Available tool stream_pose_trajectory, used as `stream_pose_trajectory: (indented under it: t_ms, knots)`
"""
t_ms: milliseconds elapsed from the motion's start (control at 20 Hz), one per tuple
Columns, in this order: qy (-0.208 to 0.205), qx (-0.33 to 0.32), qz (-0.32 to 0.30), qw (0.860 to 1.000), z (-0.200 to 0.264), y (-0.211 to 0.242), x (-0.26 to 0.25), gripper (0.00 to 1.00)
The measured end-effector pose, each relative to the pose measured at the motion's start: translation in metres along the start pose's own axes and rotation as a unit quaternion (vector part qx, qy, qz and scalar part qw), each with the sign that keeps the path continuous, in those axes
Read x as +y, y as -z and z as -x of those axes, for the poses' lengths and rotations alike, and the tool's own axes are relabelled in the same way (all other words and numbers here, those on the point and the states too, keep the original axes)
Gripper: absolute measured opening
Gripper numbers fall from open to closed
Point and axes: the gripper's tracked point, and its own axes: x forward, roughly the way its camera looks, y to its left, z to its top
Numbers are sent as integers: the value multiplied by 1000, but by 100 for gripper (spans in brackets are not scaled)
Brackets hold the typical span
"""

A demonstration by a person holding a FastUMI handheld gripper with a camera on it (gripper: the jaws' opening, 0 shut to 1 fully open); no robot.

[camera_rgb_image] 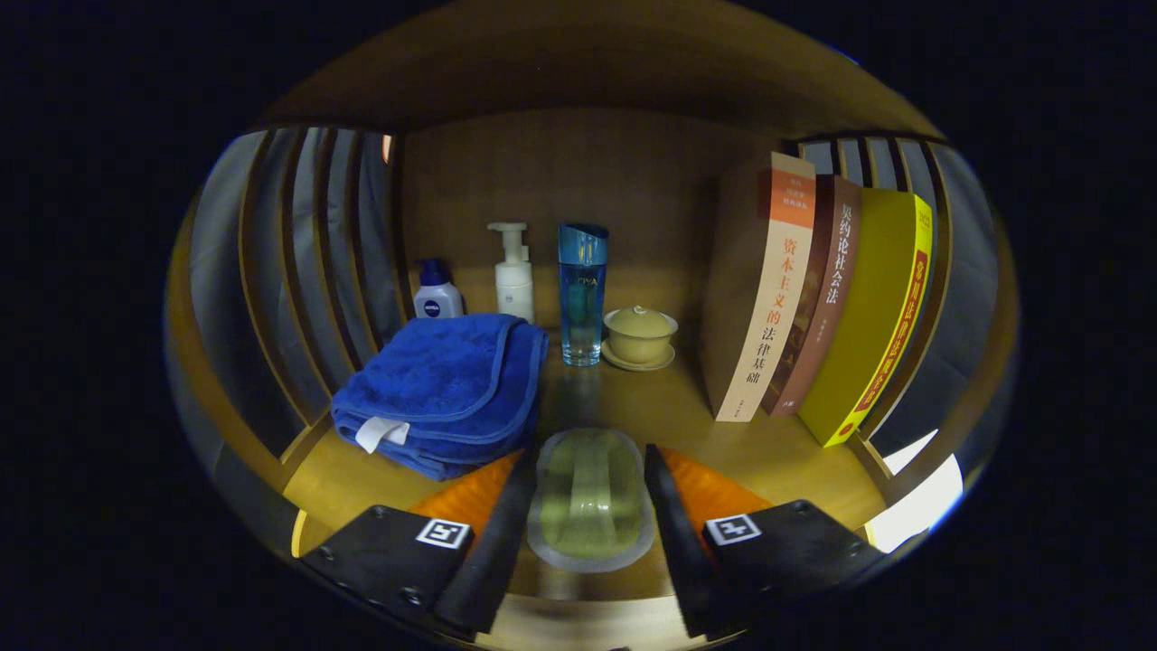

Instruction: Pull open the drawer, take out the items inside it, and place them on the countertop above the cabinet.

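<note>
Tool: the tool [589,506] is hovering low over the wooden table [687,416], its fingers spread partly apart with a clear plastic packet [589,495] holding something pale green sitting between them; the fingers are flanking its sides closely, though whether both are pressing on it is hard to tell.
Just ahead, left: a folded blue towel [447,389] is lying on the table.
Ahead, right: three books [818,312] are leaning upright.
Farther back: a tall blue bottle [581,294], a lidded yellow cup on a saucer [639,336], a white pump bottle [513,271] and a small white bottle with a blue cap [437,291] are standing near the rear panel.
Progress: the packet is arriving at the countertop, so this looks like a placing step; release is not yet done.
Hidden: drawer contents and remaining items are impossible to judge.
</note>
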Motion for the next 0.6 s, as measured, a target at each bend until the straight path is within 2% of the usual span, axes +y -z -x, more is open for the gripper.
stream_pose_trajectory:
  t_ms: [50, 100, 150, 450, 600]
  knots:
    - [-2, -8, 1, 1000, 4, -3, 2, 86]
    - [-8, -9, 1, 1000, 8, -2, 7, 97]
    - [-7, -3, 1, 1000, 13, 0, 7, 99]
    - [-2, -35, -2, 999, 45, -13, 5, 99]
    - [-15, -61, -11, 998, 72, -29, 13, 99]
